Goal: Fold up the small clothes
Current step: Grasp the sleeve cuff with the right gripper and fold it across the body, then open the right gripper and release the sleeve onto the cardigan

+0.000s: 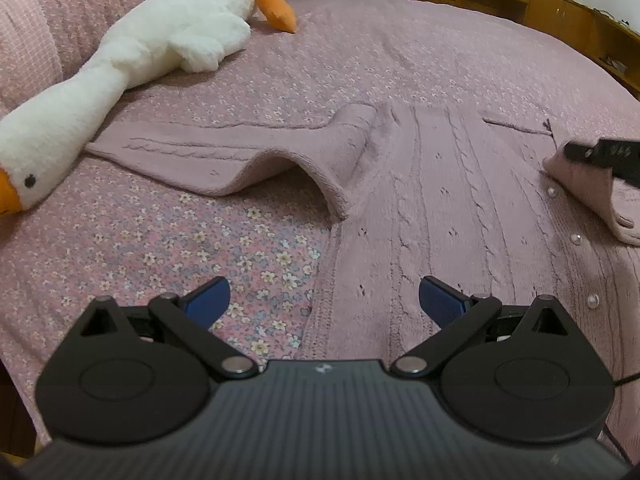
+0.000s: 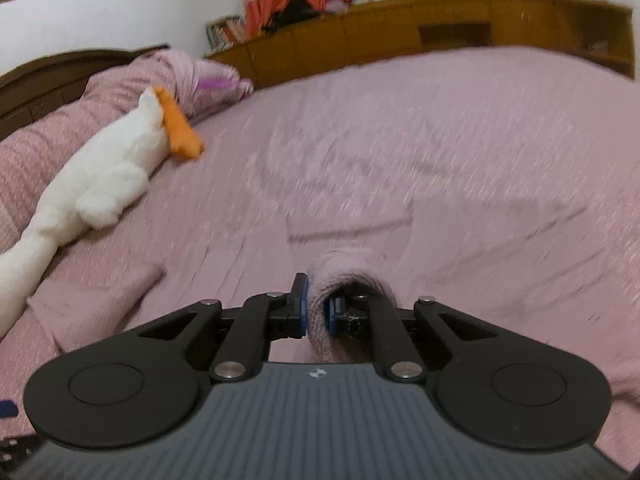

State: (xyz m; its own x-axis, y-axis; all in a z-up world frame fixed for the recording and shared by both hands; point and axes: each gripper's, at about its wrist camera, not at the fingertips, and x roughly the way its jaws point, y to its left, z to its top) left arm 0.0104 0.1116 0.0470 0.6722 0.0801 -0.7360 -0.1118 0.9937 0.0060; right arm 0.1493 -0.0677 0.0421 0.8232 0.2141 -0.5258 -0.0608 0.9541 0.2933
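Cardigan: pink knit, lay spread on the bed, near the plush goose.
Left hand-held gripper: spread wide, hovering over the cardigan's hem edge.
Right hand-held gripper: pinched a fold of the cardigan's sleeve.

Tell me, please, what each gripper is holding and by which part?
The right gripper pinches the pink sweater by a folded edge; the left gripper holds nothing.

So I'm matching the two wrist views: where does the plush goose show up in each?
Left wrist: plush goose runs from lower left edge to top centre.
Right wrist: plush goose, blurred, along the left side.
Shared landmark: the pink cardigan, which the right claw pinches.
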